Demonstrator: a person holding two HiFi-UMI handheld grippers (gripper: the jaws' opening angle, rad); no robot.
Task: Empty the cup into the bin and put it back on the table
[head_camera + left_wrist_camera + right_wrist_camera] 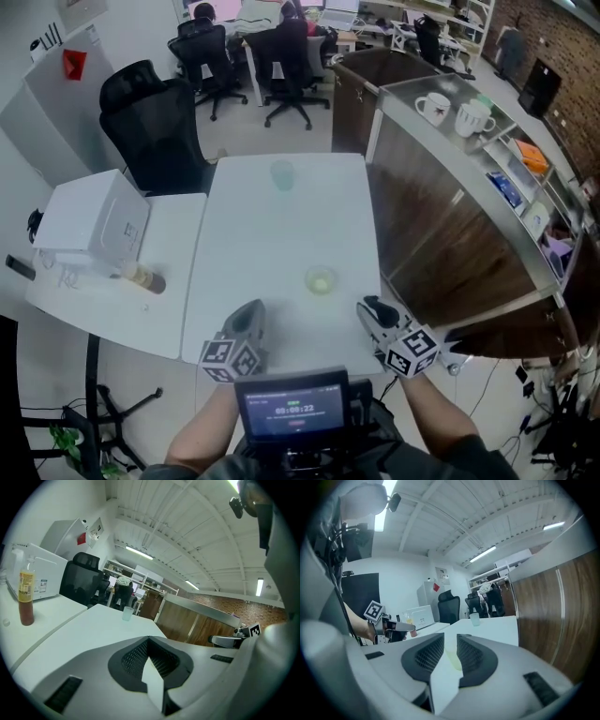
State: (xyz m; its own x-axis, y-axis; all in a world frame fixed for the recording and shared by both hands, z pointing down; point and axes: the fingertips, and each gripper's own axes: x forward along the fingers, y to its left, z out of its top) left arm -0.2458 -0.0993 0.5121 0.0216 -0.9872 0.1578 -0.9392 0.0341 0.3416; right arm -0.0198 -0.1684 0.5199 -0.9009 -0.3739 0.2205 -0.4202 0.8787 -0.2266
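Fingers of our right gripper stand a narrow slit apart, pinching nothing; we judge they are aimed low along the white table to line up on the yellow-green cup; it stands upright just ahead of them, untouched. Our left gripper rests beside it with its fingers pressed together, empty.

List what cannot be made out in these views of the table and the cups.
Near cup: contents; small and blurred in the head view, mostly behind the jaws in the right gripper view.
Far cup: whether it holds anything; too small in every view.
Bottle: label print; too small in the left gripper view.
Bin: in no view; perhaps beyond the frame edges.
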